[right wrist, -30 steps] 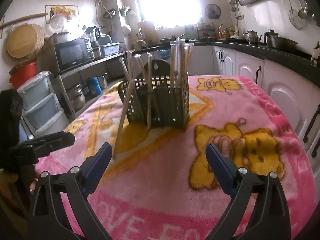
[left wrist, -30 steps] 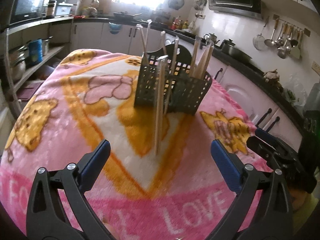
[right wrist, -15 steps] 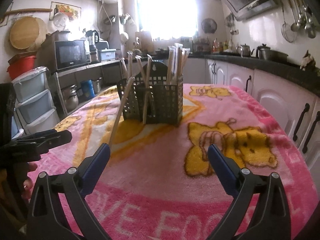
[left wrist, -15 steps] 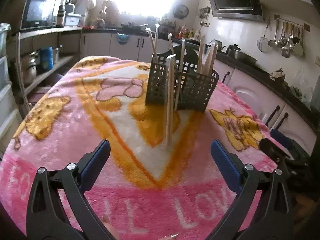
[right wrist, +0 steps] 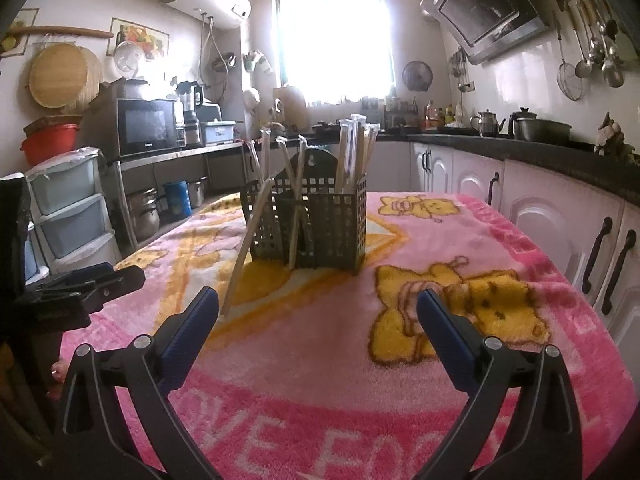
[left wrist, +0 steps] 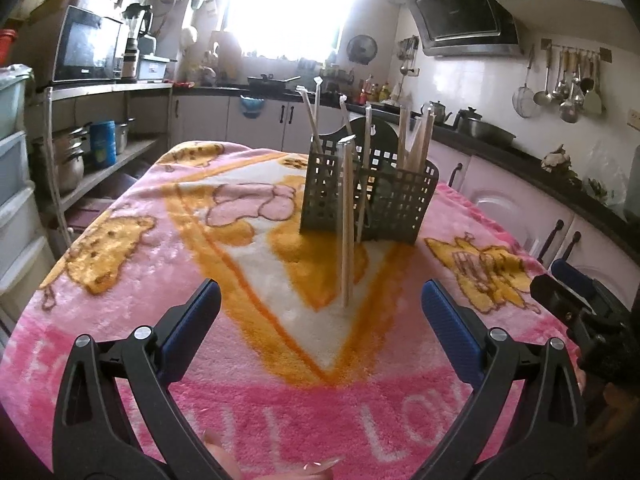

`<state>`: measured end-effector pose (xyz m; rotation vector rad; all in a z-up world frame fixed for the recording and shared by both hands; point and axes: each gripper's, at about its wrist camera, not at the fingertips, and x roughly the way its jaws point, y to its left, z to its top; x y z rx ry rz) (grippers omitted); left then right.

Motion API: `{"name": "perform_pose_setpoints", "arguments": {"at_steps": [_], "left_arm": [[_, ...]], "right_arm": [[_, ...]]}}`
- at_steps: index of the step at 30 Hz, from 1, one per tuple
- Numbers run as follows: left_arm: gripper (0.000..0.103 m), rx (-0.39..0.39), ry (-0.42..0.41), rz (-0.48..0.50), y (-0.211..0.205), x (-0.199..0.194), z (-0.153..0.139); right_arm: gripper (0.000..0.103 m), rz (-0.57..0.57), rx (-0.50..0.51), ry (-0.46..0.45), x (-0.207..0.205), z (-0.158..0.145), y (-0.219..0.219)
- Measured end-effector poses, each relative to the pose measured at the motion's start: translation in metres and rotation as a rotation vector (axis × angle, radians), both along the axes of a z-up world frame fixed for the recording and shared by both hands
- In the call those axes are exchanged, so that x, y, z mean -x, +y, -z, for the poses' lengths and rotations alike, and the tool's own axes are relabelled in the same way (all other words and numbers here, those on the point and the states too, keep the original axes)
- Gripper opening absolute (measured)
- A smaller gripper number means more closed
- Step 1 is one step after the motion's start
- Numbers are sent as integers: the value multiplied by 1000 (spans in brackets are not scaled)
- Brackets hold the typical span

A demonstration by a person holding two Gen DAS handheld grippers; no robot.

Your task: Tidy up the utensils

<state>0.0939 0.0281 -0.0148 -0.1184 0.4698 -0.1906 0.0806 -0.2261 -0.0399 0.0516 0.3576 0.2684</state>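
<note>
Item: dark grey slotted utensil basket (left wrist: 372,196), upright near the middle of the surface (left wrist: 132,288), which is draped in a pink and orange cartoon blanket. Contents: wrapped chopsticks (left wrist: 416,140) standing in its compartments, tips rising above the rim. Outside the basket: one wrapped pair (left wrist: 347,224) leaning against its near wall, foot resting on the blanket; a second stick (right wrist: 297,228) leaning likewise beside it.

Left hand-held gripper (left wrist: 320,312): blue-padded fingers spread wide, nothing between them, low over the blanket and well apart from the basket.

Right hand-held gripper (right wrist: 318,320): fingers likewise spread and empty, facing the basket from the other side.

Surround: microwave (right wrist: 146,126) on shelving, black counter with kettle (right wrist: 486,122), hung ladles (left wrist: 564,88), bright window (right wrist: 332,36)
</note>
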Motion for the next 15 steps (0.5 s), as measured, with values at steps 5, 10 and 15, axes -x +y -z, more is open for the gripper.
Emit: {"name": "perform_pose_setpoints", "arguments": {"at_steps": [5,10,15], "left_arm": [[92,12,1,1,1,1,1],[92,16,-2,-2,3,0,2],[92,16,4,-1,4,1,3]], "right_arm": [[97,2,2,18,-2,1,0],[97,1,9,26,-2,2,1],[97,-2,12,31,-3,4,1]]}}
